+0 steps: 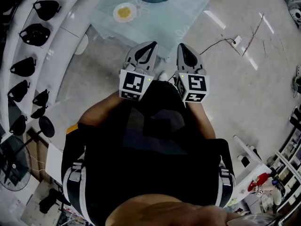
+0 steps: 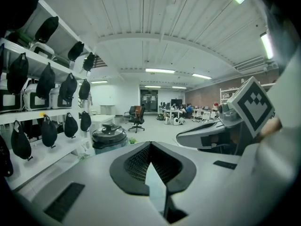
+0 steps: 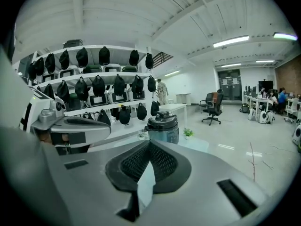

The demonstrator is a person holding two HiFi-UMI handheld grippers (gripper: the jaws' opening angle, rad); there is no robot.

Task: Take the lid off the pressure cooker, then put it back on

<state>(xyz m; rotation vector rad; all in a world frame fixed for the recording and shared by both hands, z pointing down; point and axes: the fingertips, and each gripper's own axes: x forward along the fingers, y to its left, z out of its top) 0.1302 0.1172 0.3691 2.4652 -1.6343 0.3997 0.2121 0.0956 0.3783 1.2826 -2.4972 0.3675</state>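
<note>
Shelving (image 1: 47, 46) with rows of dark bags runs along the left of the room.

The bench (image 1: 188, 13), under a pale cloth, stands ahead of the person. The pressure cooker (image 3: 162, 126) is at its far edge, cut by the top of the head view and well apart from both grippers.

The lid (image 3: 162, 118) is seated on the pot, dark and domed, with a raised knob (image 2: 111, 125) at its centre.

**Handling, as a judgement:** the lid is probably rigid and fairly heavy. It likely needs a twist to unlock before it lifts. The knob or a side handle would give the surest hold, as the smooth dome may slip.

The left gripper (image 1: 151, 44) has its jaws closed together with nothing between them. The right gripper (image 1: 181, 46) is in the same state, closed and empty. Both are held side by side in front of the person's body.

A small plate (image 1: 124, 12) of yellow food sits left of the cooker on the bench.

**Writing:** none can be read. The gripper cubes carry only square black-and-white markers, and no brand can be made out on the cooker.
</note>
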